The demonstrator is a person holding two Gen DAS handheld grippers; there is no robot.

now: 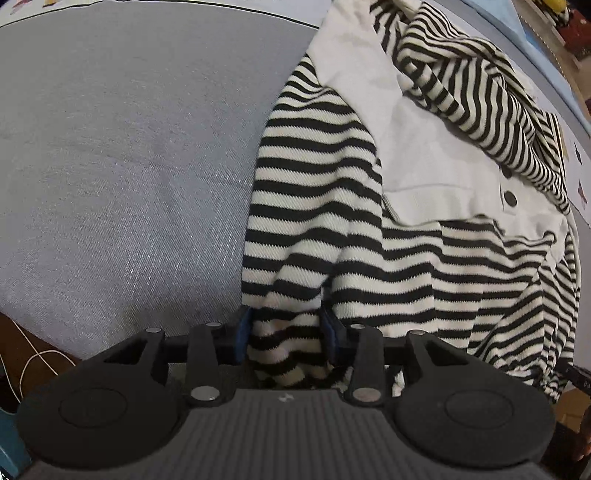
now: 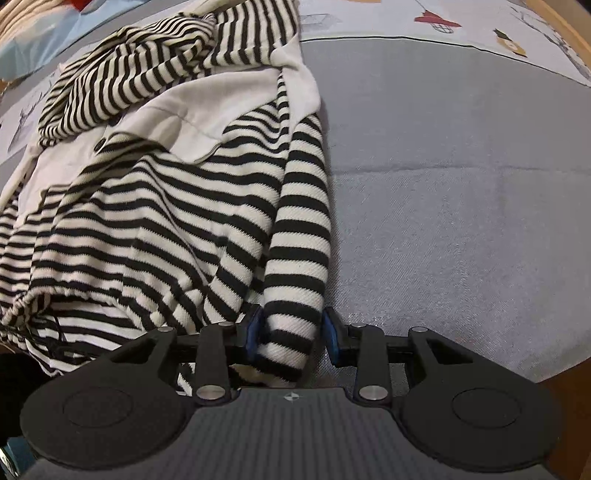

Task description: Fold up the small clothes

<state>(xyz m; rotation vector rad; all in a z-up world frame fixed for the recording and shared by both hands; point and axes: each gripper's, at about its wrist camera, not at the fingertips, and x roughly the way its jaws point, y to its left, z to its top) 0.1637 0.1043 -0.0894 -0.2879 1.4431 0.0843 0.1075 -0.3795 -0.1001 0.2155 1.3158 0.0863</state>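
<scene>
A small black-and-white striped top with a white front panel [image 1: 424, 155] lies crumpled on the grey bed cover [image 1: 129, 166]. In the left wrist view one striped sleeve [image 1: 314, 177] runs down into my left gripper [image 1: 286, 332], whose blue pads press on the bunched end of it. In the right wrist view the other striped sleeve [image 2: 299, 229] lies along the garment's right side, and my right gripper [image 2: 293, 332] is shut on its cuff. The striped body [image 2: 147, 229] and white panel [image 2: 207, 110] spread to the left. The hood or collar part is heaped at the far end.
Grey bed cover [image 2: 461, 203] stretches right of the garment, with a printed sheet [image 2: 436, 18] beyond it and a wooden edge [image 2: 565, 33] at the far right. A thin white cable [image 1: 33, 362] hangs off the bed's near left edge. Black buttons [image 1: 511, 198] sit on the white panel.
</scene>
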